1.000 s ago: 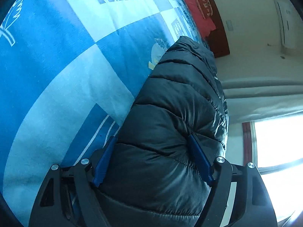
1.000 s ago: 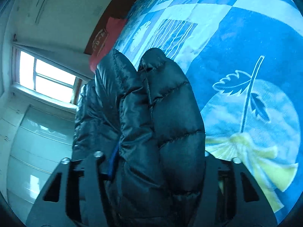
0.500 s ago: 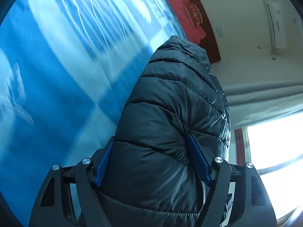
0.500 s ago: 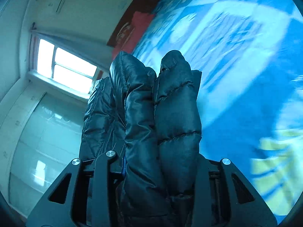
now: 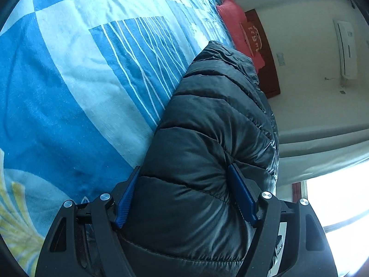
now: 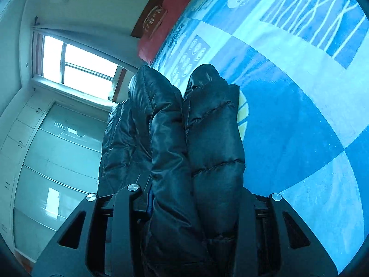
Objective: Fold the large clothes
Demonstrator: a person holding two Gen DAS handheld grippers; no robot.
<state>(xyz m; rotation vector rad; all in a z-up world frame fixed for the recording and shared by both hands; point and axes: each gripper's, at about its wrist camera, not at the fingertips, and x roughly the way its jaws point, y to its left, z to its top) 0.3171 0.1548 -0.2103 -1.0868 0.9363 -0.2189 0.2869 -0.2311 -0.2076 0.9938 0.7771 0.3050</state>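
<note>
Bedding in blue and white checks covered the bed (image 5: 76, 97); above it hung a black puffer jacket (image 5: 207, 152), bunched between both grippers. Left gripper (image 5: 184, 198) fingers clamped a wide fold; right gripper (image 6: 193, 207) fingers, easing apart, pressed a doubled fold.

Bed (image 5: 69, 92) covered by blue patchwork bedspread; red pillow (image 5: 233, 20) against dark wooden headboard (image 5: 265, 53). White walls, wall-mounted air conditioner (image 5: 347, 48). Bright daylight through window (image 6: 80, 67); pale wardrobe doors (image 6: 53, 152) below it in the right wrist view.
</note>
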